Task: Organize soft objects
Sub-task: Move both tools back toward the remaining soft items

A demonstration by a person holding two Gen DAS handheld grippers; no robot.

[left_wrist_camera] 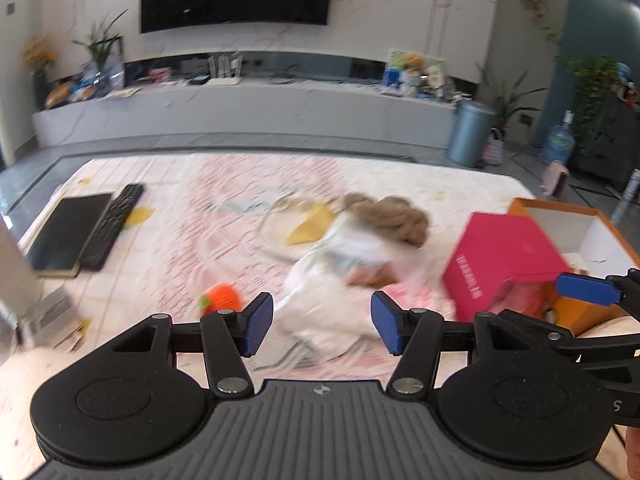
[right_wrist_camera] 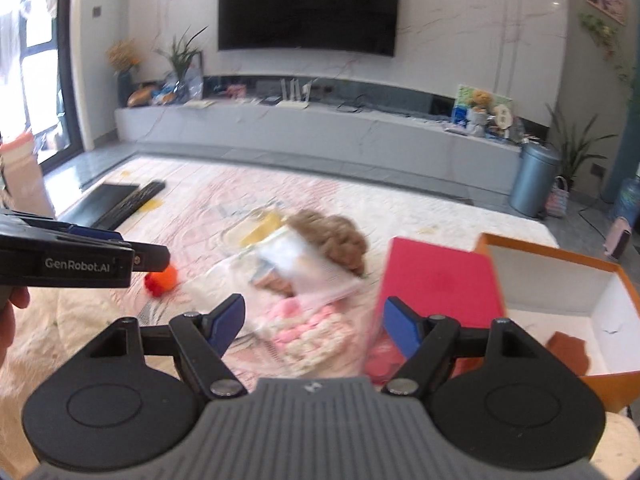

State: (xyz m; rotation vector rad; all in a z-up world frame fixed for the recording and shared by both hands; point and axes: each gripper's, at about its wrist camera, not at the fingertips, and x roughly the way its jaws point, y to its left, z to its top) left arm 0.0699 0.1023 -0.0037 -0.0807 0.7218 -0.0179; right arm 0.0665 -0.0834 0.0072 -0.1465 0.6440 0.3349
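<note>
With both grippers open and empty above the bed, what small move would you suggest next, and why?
Probably lower the right gripper onto the pink-and-cream knitted soft item: it lies right between its open fingers, and the open orange box stands just beside it. The left gripper is also open.

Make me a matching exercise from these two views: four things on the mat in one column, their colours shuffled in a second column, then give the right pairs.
Things:
1. small round plush
2. lid leaning on the box
3. open box
4. remote control

Colours:
A. black
B. orange outside, white inside
C. magenta pink
D. orange with a bit of green

Pairs: 1-D, 2-C, 3-B, 4-A
</note>
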